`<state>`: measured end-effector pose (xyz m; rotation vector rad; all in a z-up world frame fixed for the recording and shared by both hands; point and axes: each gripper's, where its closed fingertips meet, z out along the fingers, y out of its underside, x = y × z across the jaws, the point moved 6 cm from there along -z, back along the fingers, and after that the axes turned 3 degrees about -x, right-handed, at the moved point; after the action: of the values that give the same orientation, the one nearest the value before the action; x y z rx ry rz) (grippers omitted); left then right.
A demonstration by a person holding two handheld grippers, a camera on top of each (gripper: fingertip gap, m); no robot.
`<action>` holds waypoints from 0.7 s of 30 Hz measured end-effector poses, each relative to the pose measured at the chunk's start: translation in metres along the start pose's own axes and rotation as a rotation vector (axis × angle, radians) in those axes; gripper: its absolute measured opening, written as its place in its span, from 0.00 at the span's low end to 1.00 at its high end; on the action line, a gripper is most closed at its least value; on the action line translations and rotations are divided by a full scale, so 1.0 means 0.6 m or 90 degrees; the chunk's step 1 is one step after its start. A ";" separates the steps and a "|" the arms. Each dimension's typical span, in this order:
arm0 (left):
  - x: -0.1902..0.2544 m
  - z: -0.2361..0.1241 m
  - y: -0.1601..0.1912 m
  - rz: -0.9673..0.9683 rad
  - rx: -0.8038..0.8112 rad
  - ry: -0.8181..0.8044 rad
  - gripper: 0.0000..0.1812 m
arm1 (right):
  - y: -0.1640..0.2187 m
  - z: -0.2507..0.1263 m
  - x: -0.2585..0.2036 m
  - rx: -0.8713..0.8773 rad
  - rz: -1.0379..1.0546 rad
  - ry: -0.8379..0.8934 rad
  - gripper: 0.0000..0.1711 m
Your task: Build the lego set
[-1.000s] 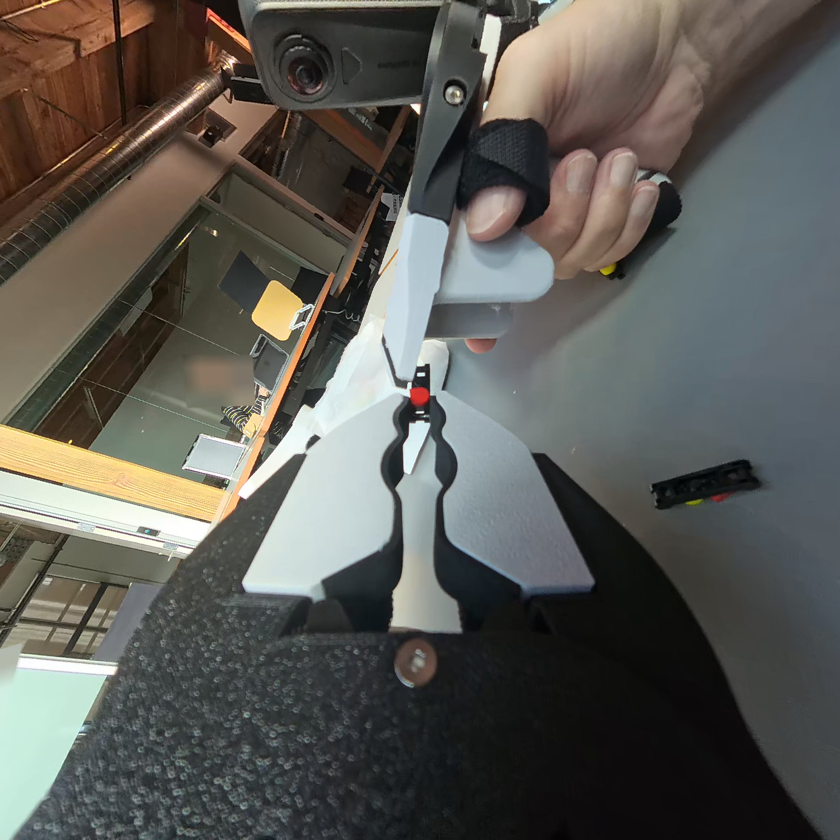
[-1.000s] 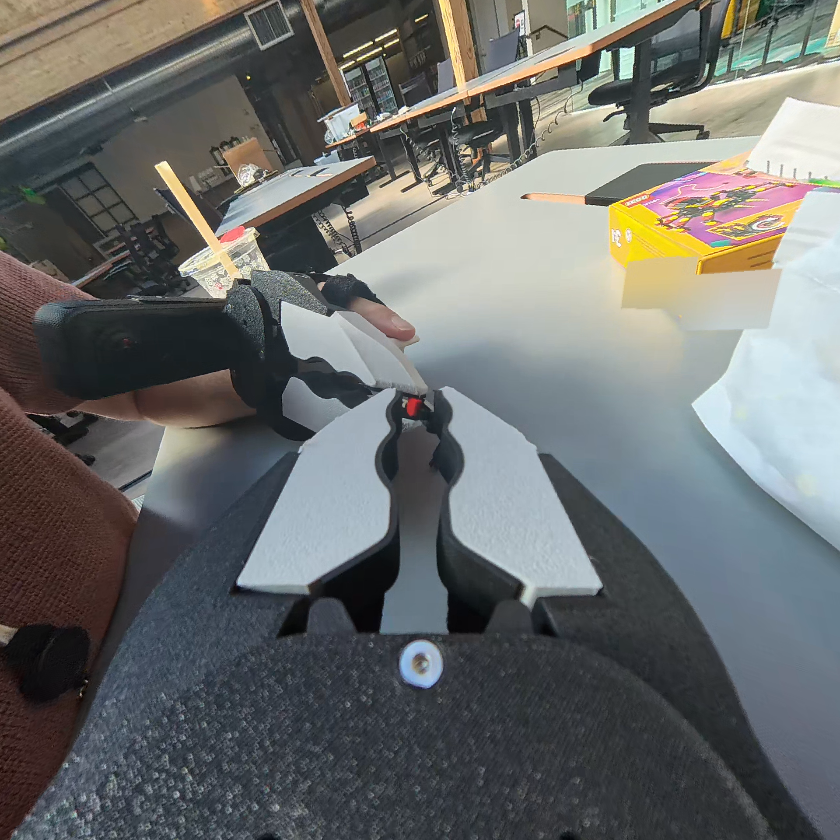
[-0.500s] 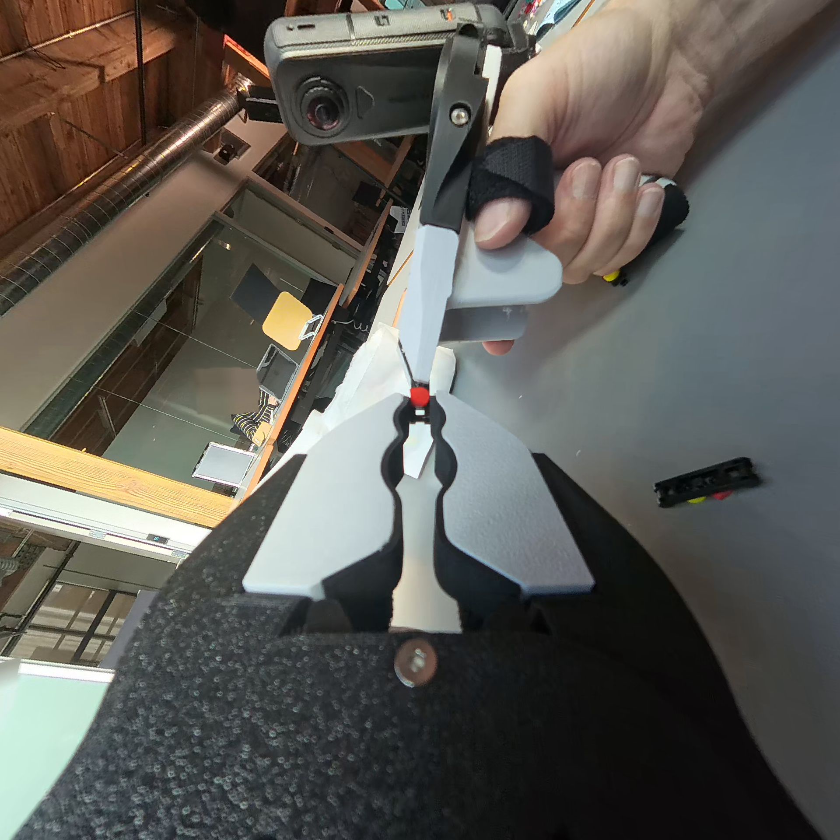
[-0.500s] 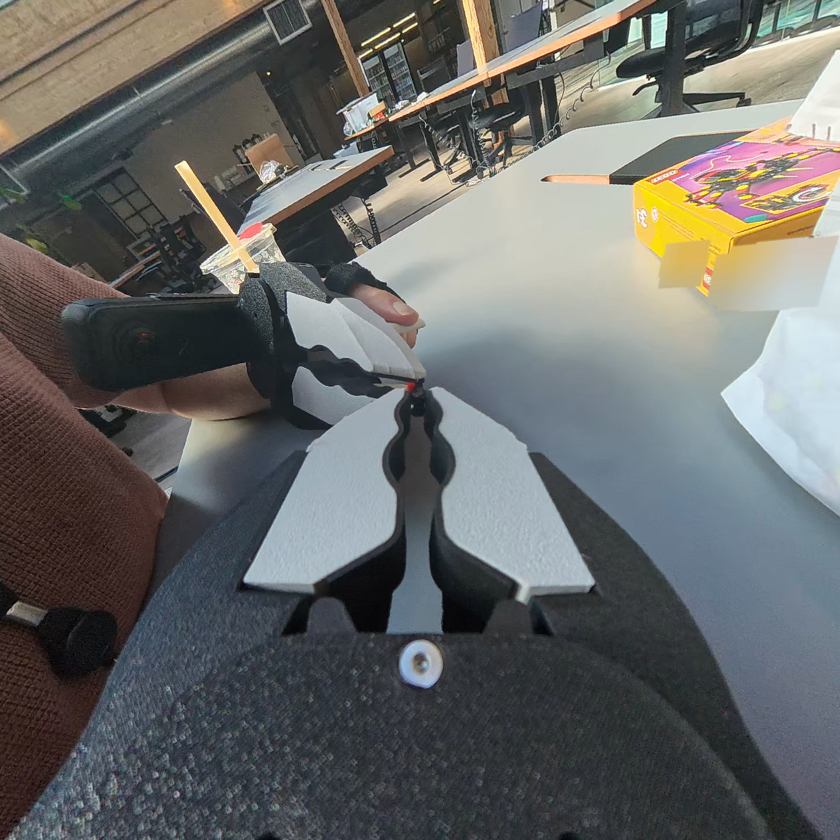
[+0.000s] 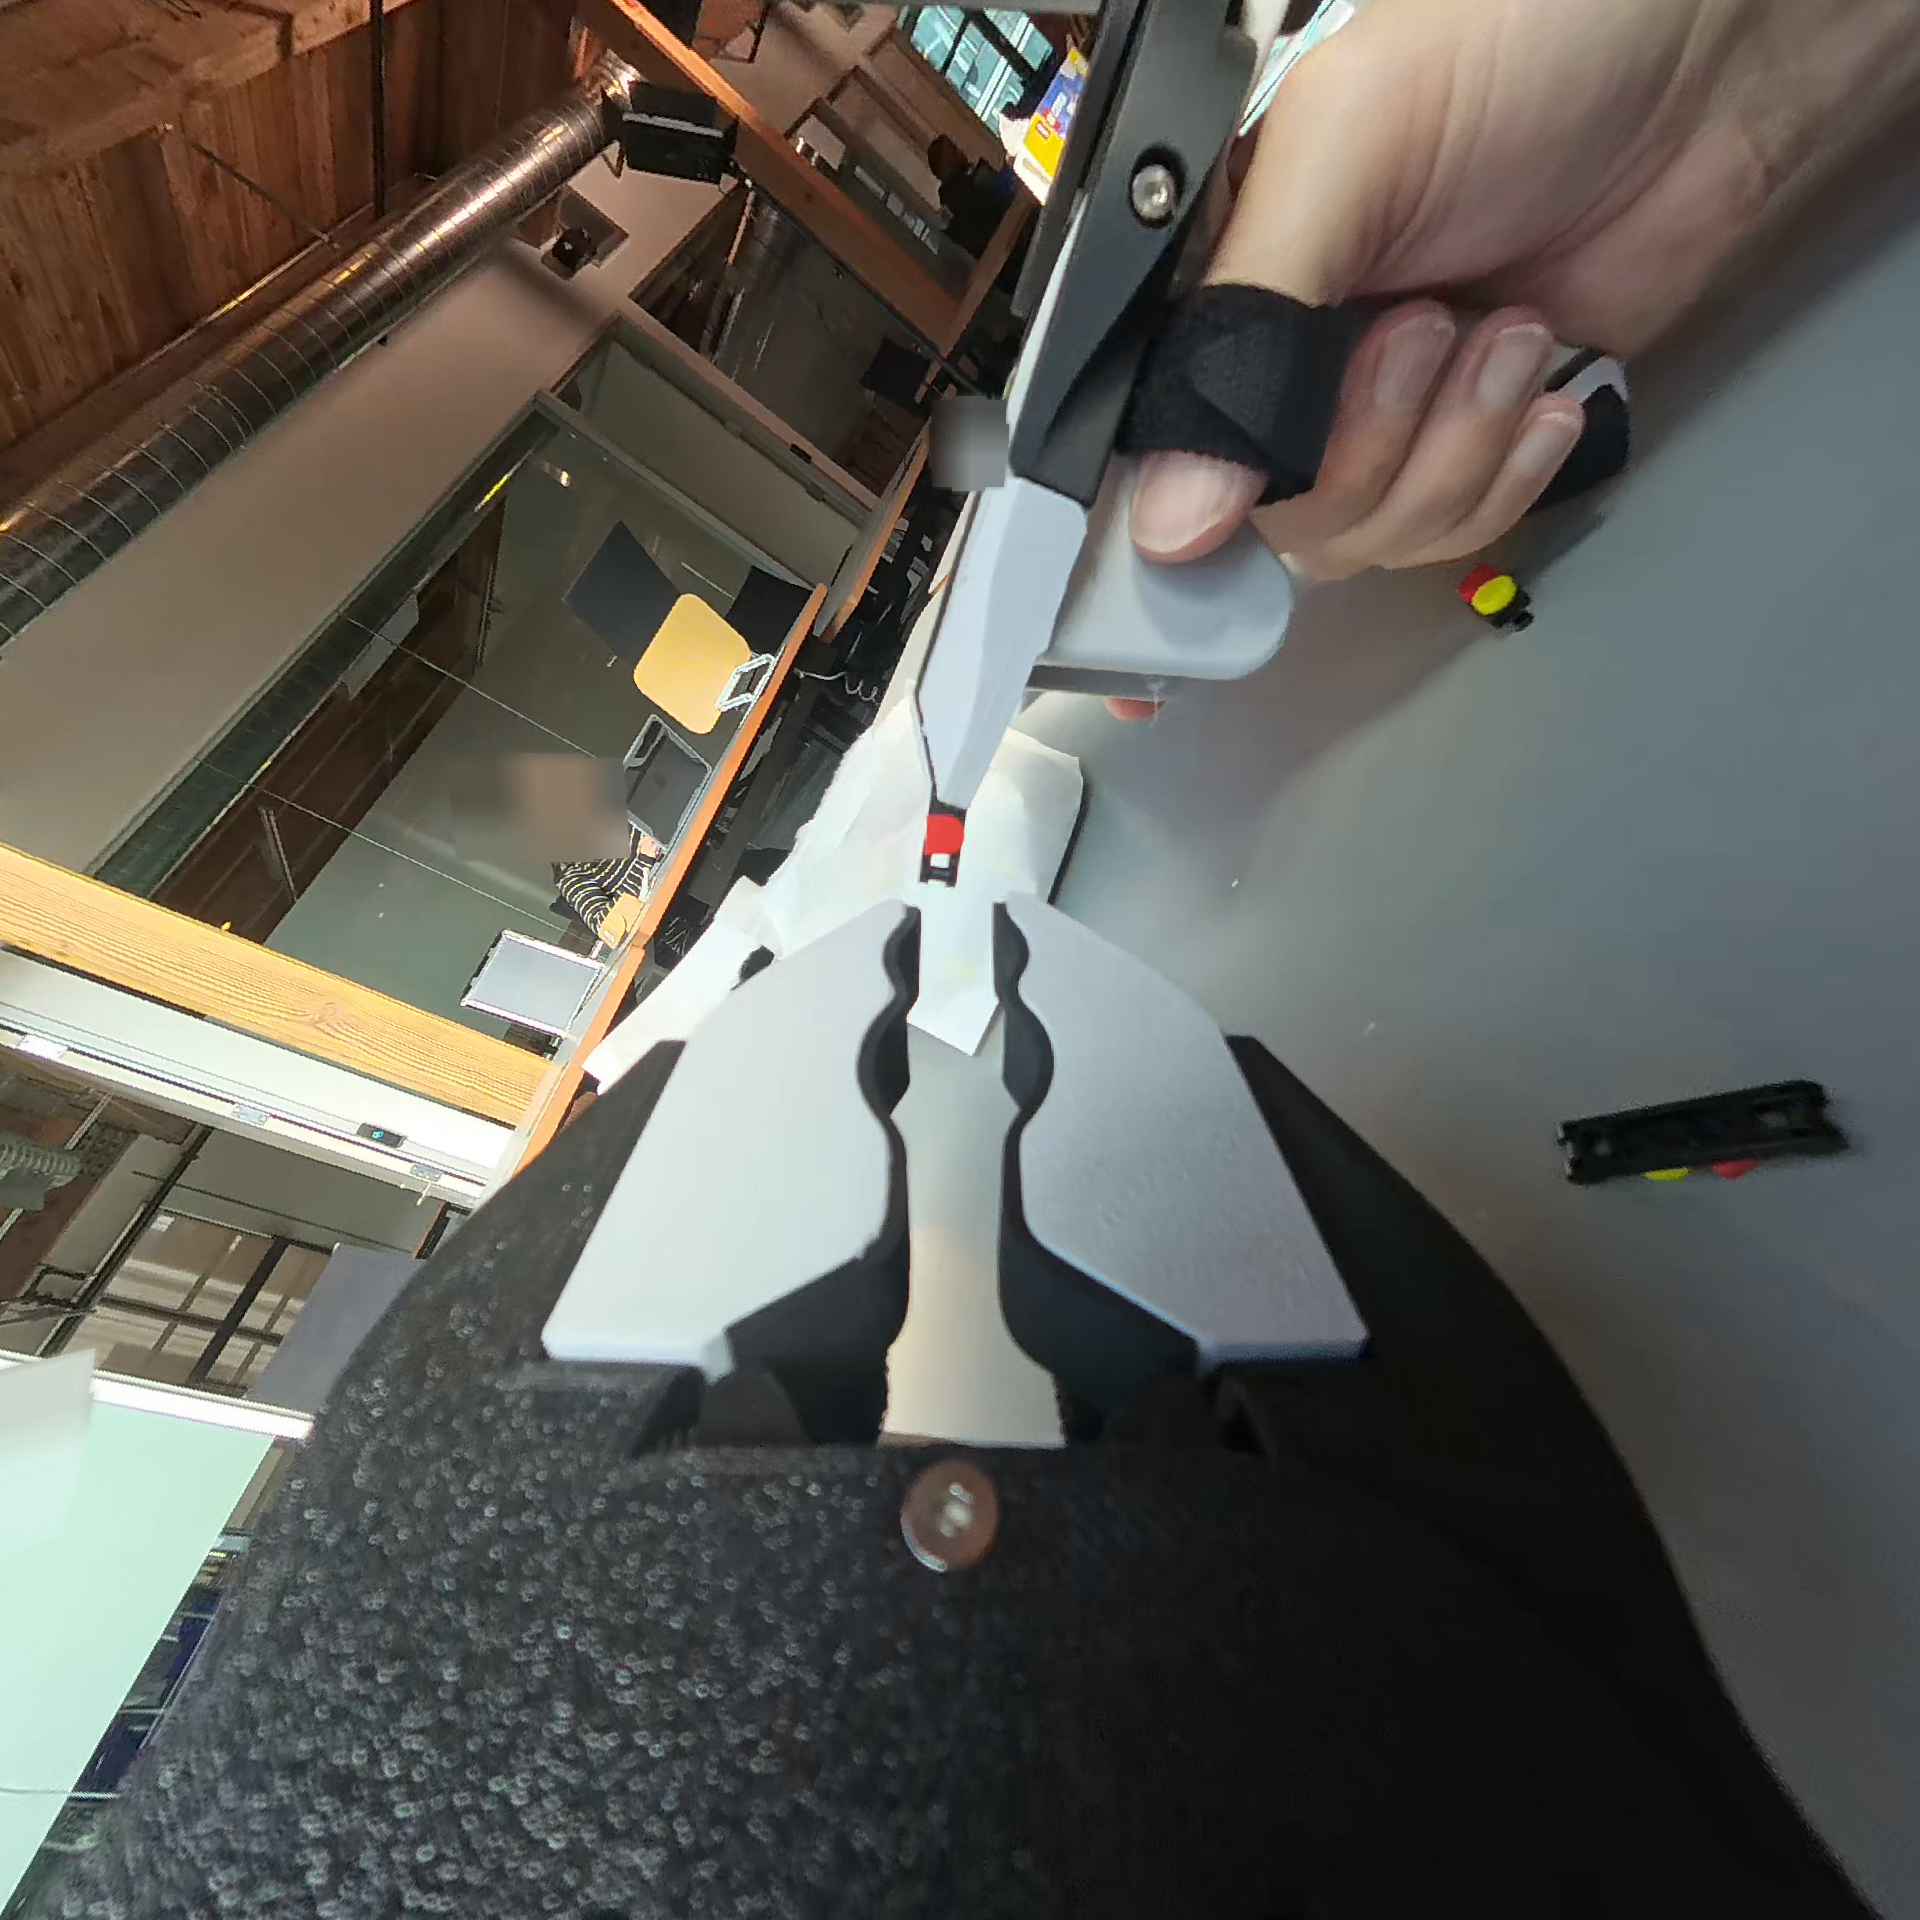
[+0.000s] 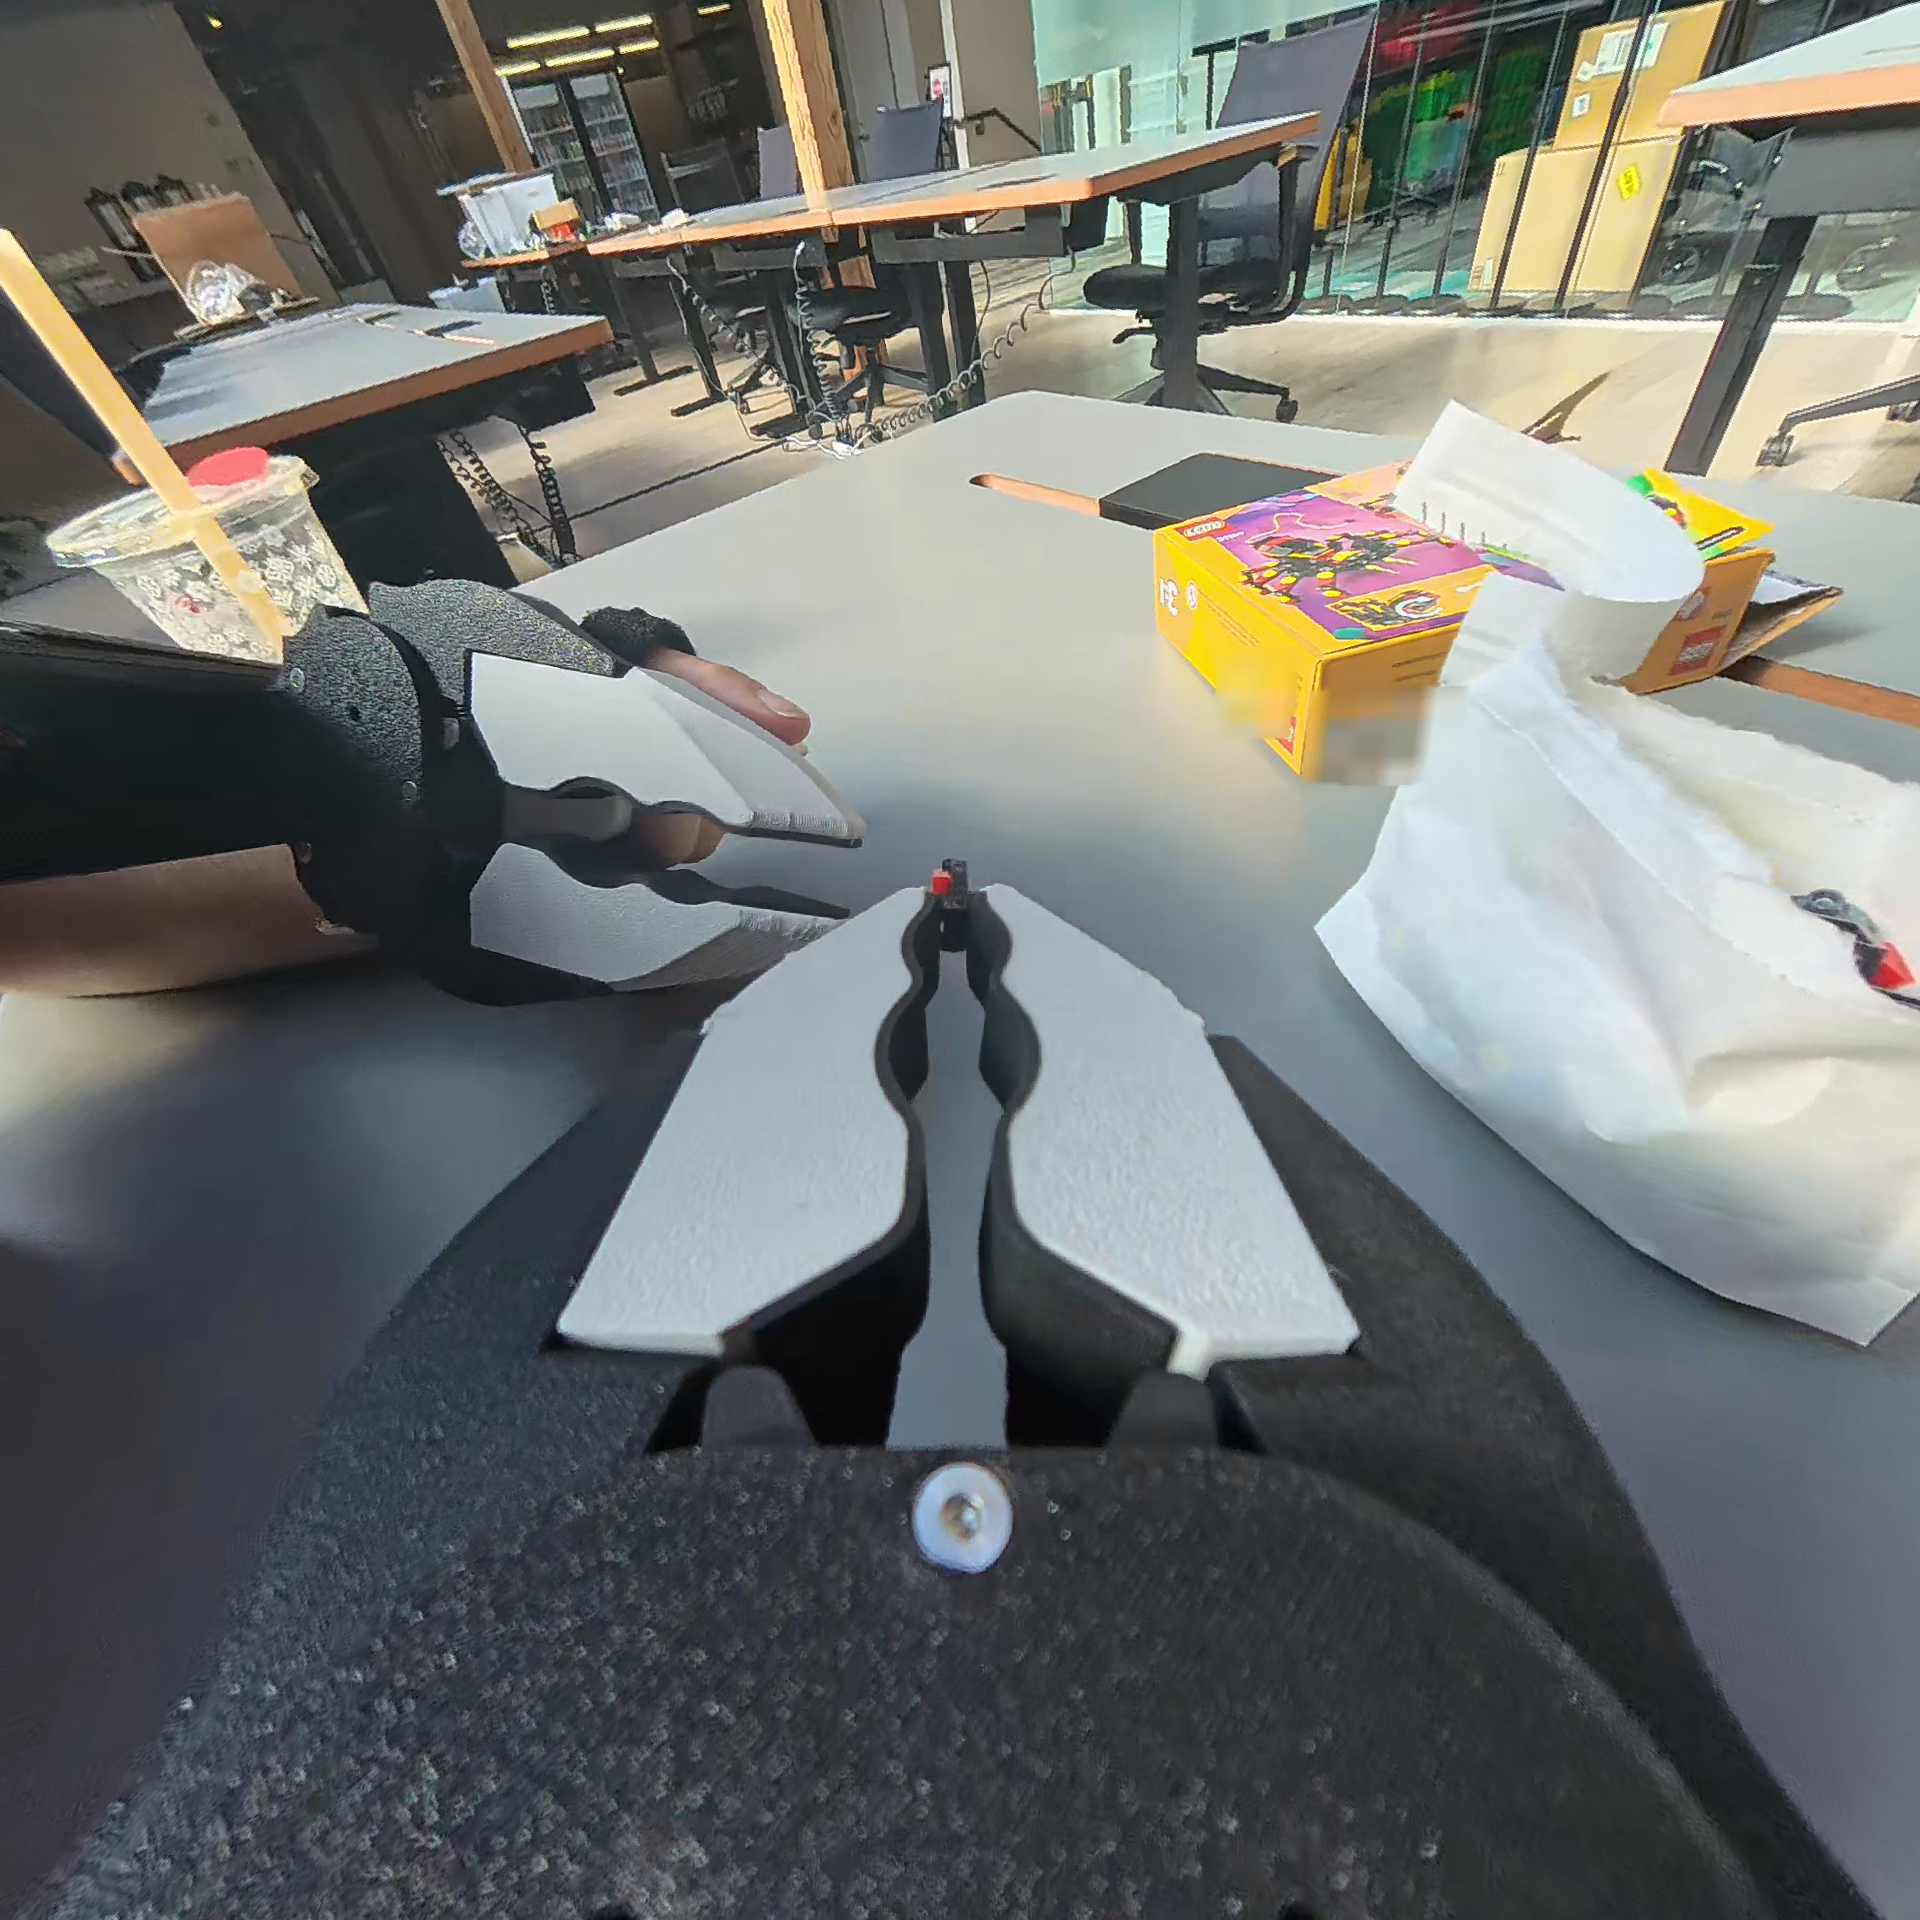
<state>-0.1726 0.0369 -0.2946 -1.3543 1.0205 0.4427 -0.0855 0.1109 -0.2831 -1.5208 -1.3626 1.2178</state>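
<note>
A tiny red and black lego piece (image 6: 948,889) is pinched at the tips of my right gripper (image 6: 951,904), which is shut on it above the grey table (image 6: 935,623). In the left wrist view the same piece (image 5: 943,847) hangs from the right gripper's tip (image 5: 951,790), just beyond my left gripper (image 5: 954,920). The left gripper is open and empty, a short gap away from the piece. In the right wrist view the left gripper (image 6: 847,873) shows at the left, jaws apart.
A black lego plate with yellow and red bits (image 5: 1704,1130) and a small red and yellow piece (image 5: 1492,597) lie on the table. A white paper bag (image 6: 1621,935), a yellow lego box (image 6: 1320,603) and a plastic cup with a straw (image 6: 197,561) stand around. My two grippers' fingertips are within a few centimetres of each other.
Both grippers were closed together on the small piece. The left gripper has opened and let go, and the two have drawn apart. The piece stays in the right gripper.
</note>
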 end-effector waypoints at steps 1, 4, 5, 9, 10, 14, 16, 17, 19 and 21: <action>0.000 0.001 -0.002 0.004 0.000 -0.005 0.07 | -0.001 0.001 -0.003 -0.004 -0.004 0.002 0.03; 0.001 0.007 -0.009 0.032 -0.007 -0.026 0.08 | 0.004 0.009 -0.009 -0.023 0.002 -0.003 0.03; 0.002 0.010 -0.010 0.045 -0.017 -0.029 0.08 | 0.005 0.012 -0.012 -0.025 0.009 -0.010 0.03; 0.010 0.017 -0.007 0.079 -0.038 -0.016 0.07 | 0.006 0.017 -0.015 -0.031 0.065 -0.027 0.02; 0.011 0.018 -0.006 0.081 -0.042 -0.015 0.06 | 0.008 0.018 -0.015 -0.037 0.083 -0.034 0.02; 0.010 0.019 -0.003 0.102 -0.054 -0.023 0.05 | 0.009 0.019 -0.015 -0.038 0.108 -0.039 0.02; 0.010 0.019 -0.003 0.109 -0.057 -0.026 0.05 | 0.009 0.019 -0.014 -0.038 0.112 -0.040 0.02; 0.010 0.019 -0.003 0.112 -0.059 -0.029 0.05 | 0.009 0.019 -0.014 -0.037 0.115 -0.039 0.02; 0.011 0.019 -0.003 0.125 -0.063 -0.034 0.05 | 0.009 0.020 -0.013 -0.037 0.120 -0.041 0.02; 0.012 0.019 -0.003 0.133 -0.065 -0.039 0.05 | 0.010 0.020 -0.012 -0.037 0.126 -0.042 0.02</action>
<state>-0.1636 0.0453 -0.3004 -1.3216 1.1057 0.6967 -0.0950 0.1019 -0.2906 -1.7021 -1.3242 1.3709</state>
